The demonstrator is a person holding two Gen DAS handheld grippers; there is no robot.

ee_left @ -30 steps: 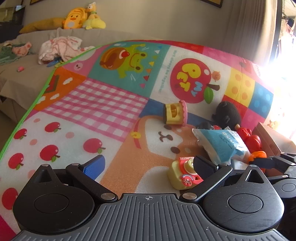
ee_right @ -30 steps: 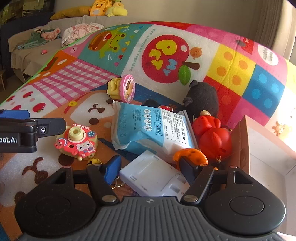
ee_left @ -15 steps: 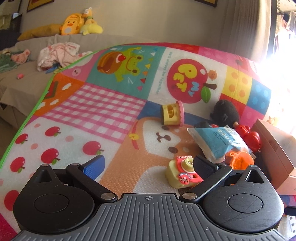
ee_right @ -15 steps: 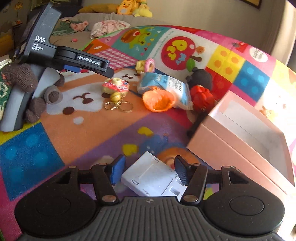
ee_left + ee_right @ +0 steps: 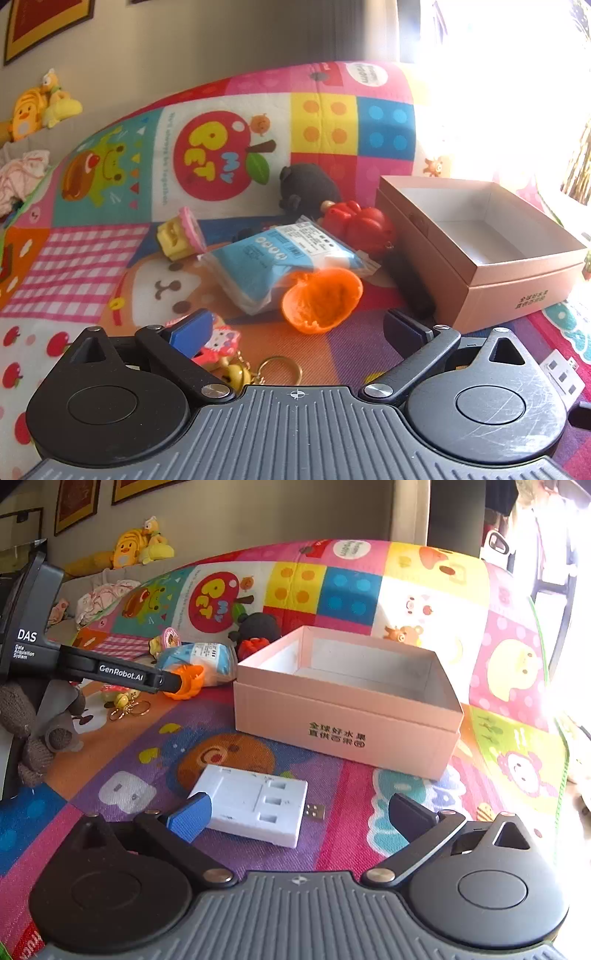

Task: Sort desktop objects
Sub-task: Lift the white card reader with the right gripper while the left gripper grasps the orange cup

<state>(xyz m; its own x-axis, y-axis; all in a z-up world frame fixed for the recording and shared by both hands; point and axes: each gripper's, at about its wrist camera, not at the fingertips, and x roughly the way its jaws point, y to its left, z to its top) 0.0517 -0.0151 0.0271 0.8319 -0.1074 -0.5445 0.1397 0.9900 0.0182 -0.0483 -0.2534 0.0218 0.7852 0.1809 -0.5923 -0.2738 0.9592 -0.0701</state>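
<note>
Sorting has barely begun: my right claw (image 5: 299, 812) is spreading wide, the white USB hub (image 5: 255, 805) loose on the play mat (image 5: 369, 590) beside the empty pink box (image 5: 347, 716); my left claw (image 5: 295, 325) narrows slightly, empty, toward the toy pile.

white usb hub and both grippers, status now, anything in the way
Right gripper opening, white plastic USB hub lying free on mat. Left gripper closing, nothing between. Pink cardboard box empty, path clear.

Toy camera (image 5: 218, 341) behind blue finger
</note>
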